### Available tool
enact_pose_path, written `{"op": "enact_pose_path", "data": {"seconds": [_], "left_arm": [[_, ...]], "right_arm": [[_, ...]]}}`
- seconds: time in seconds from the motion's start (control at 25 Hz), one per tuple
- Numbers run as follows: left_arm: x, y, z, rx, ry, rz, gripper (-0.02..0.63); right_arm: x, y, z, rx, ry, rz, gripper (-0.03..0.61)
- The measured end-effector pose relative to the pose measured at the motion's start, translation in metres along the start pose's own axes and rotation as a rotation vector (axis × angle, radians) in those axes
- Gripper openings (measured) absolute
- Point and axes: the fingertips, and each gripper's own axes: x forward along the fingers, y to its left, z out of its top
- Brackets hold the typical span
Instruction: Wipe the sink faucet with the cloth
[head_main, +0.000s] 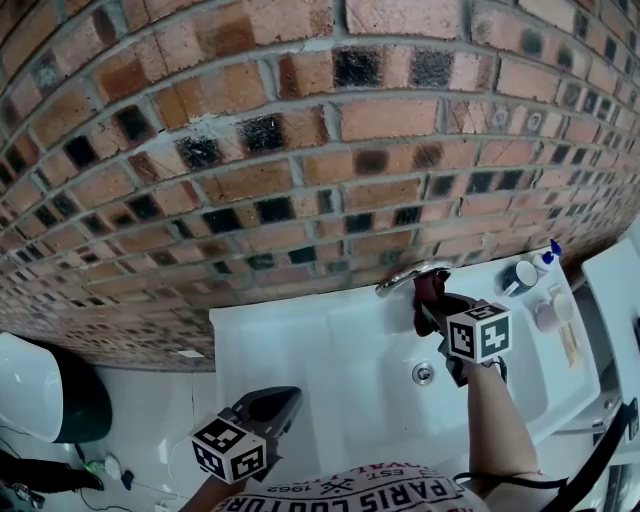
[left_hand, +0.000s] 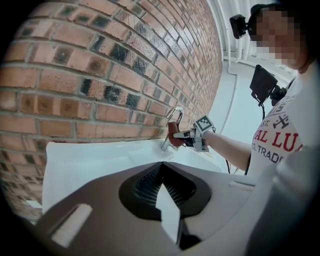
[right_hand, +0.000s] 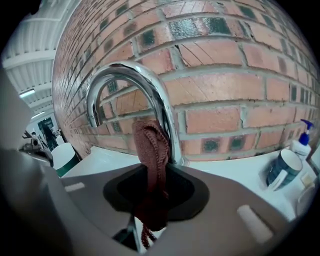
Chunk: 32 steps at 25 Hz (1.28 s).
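Two grippers were in shot, and the right gripper (head_main: 432, 300) was the busy one. Its jaws were clamped on the dark red cloth (right_hand: 152, 150), which rose straight up out of them and lay against the upright of the chrome faucet (right_hand: 150, 85), dead ahead and close in. The faucet's arch curled over above the jaws, with the brick wall (head_main: 300, 150) right behind it. Off to the right of those jaws, a dark mug (right_hand: 283, 167) and a pump bottle (right_hand: 302, 142) stood together on the ledge of the white sink (head_main: 330, 360). The left gripper (head_main: 272, 402) hung low by the sink's near edge, jaws drawn together with nothing between them. From there, the faucet and cloth were well ahead of its jaws.
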Motion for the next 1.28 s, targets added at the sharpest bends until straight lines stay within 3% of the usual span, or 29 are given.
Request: {"op": "enact_pose_path", "data": {"seconds": [0.16, 0.52, 1.04, 1.28], "left_arm": [[-0.001, -0.001, 0.0, 0.003, -0.003, 0.001, 0.005], [-0.005, -0.004, 0.001, 0.005, -0.015, 0.003, 0.006], [-0.008, -0.004, 0.002, 0.004, -0.029, 0.003, 0.005], [-0.009, -0.002, 0.001, -0.004, -0.035, 0.0, 0.006]], "right_arm": [[-0.008, 0.0, 0.008, 0.022, -0.034, 0.003, 0.095], [-0.039, 0.017, 0.046, -0.056, -0.137, -0.02, 0.094], [-0.039, 0.079, 0.064, -0.172, -0.171, 0.069, 0.092], [-0.031, 0.094, 0.053, -0.228, -0.135, 0.074, 0.092]]}}
